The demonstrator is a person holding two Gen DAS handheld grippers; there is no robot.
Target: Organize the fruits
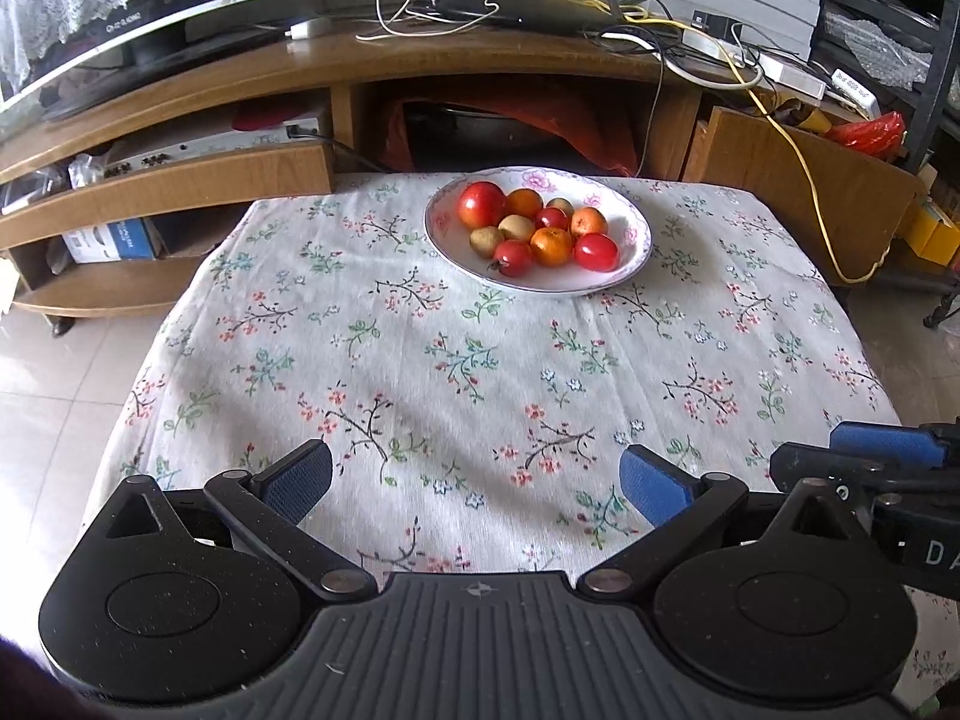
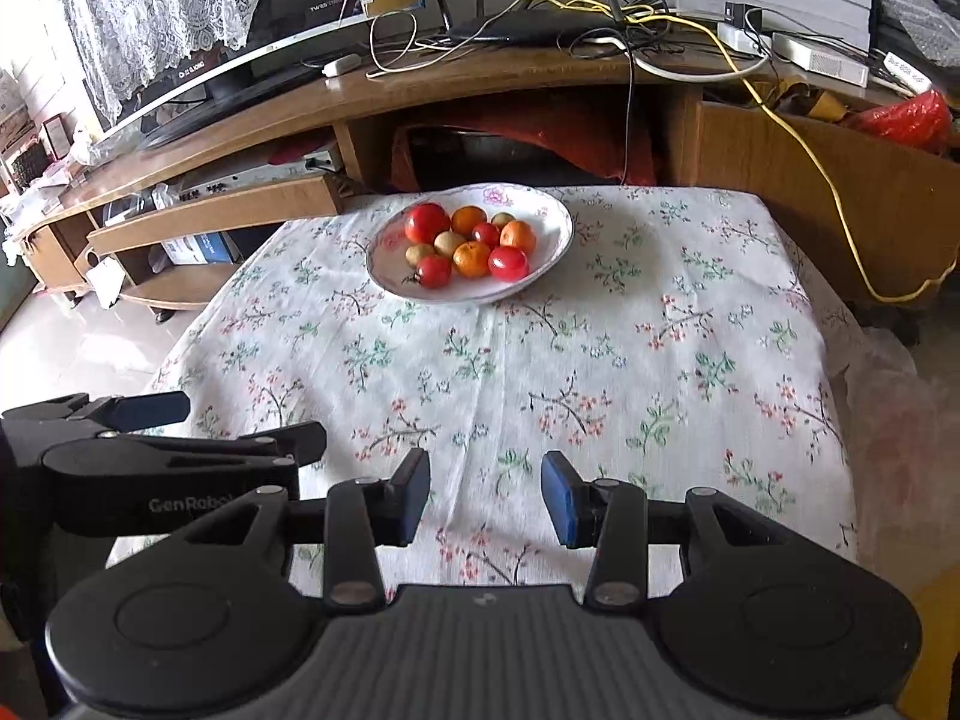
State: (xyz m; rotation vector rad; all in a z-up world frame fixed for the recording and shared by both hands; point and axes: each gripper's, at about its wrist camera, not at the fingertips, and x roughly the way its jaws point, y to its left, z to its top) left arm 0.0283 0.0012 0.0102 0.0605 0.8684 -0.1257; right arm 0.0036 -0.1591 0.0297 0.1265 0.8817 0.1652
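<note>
Left wrist view had the fruit plate (image 1: 624,276) upper centre, well apart from both empty grippers, left gripper (image 1: 477,480) wide open, right gripper (image 2: 486,495) half open.

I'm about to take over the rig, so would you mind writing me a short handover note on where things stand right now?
Left tongs: open, empty, held over the near edge of the table.
Right tongs: open, empty, held beside the left ones, also at the near edge.
Fruits: all sit in the flowered bowl at the far middle of the floral tablecloth: a large red fruit, smaller red ones, orange ones and a few pale yellowish ones, mixed together.
Done: nothing visible; no fruit lies outside the bowl.
Left: probably the whole sorting. No other dish is in view.
</note>
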